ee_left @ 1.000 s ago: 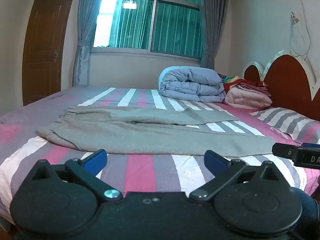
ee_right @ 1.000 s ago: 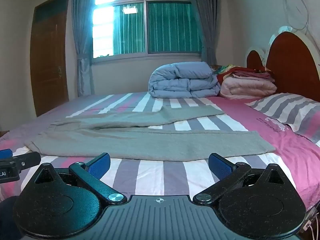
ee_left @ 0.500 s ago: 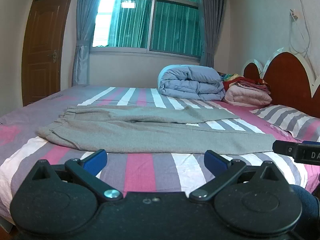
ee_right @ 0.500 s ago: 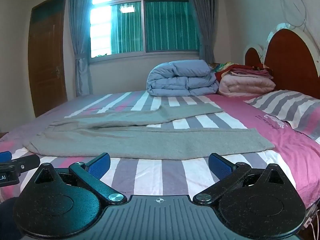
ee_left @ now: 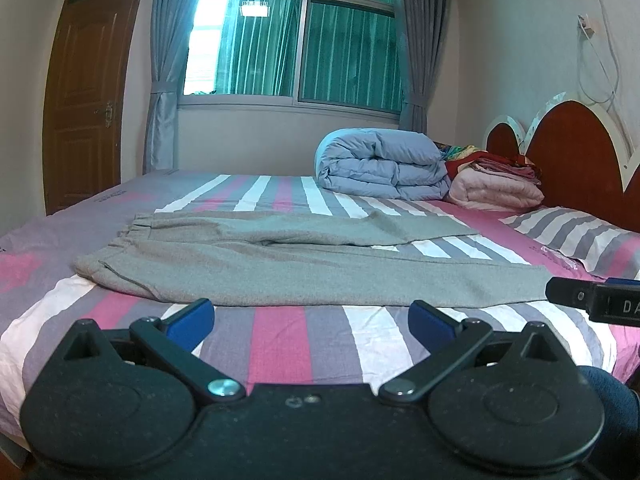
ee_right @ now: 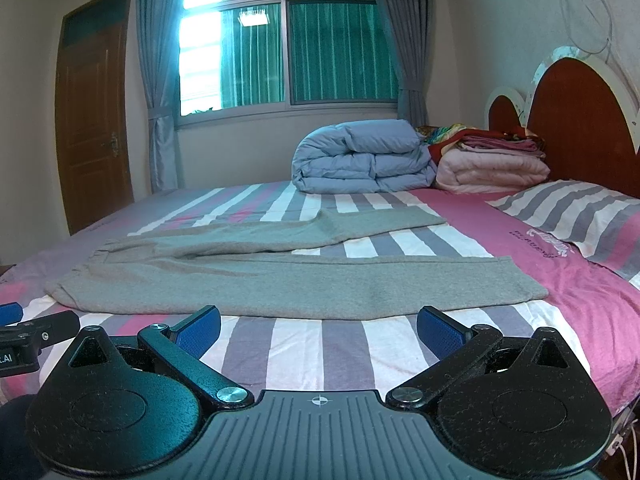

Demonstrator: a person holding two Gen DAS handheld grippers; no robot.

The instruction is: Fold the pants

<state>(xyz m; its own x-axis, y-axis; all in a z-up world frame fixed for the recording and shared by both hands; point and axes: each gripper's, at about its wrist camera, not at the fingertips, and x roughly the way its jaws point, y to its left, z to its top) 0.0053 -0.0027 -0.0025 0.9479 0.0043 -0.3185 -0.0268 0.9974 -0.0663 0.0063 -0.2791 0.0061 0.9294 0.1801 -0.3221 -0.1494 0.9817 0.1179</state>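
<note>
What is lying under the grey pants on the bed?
The grey pants lie spread flat on the striped bedsheet, which shows all around them and between the two legs. Whether anything else lies beneath the cloth cannot be seen, because the pants cover it.

A striped bed (ee_left: 280, 344) lies ahead of the gripper, bearing grey pants (ee_left: 304, 276) nearest, a folded blue quilt (ee_left: 384, 170), pink blankets (ee_left: 496, 190) and a pillow (ee_left: 576, 236) beyond, rightward.
</note>
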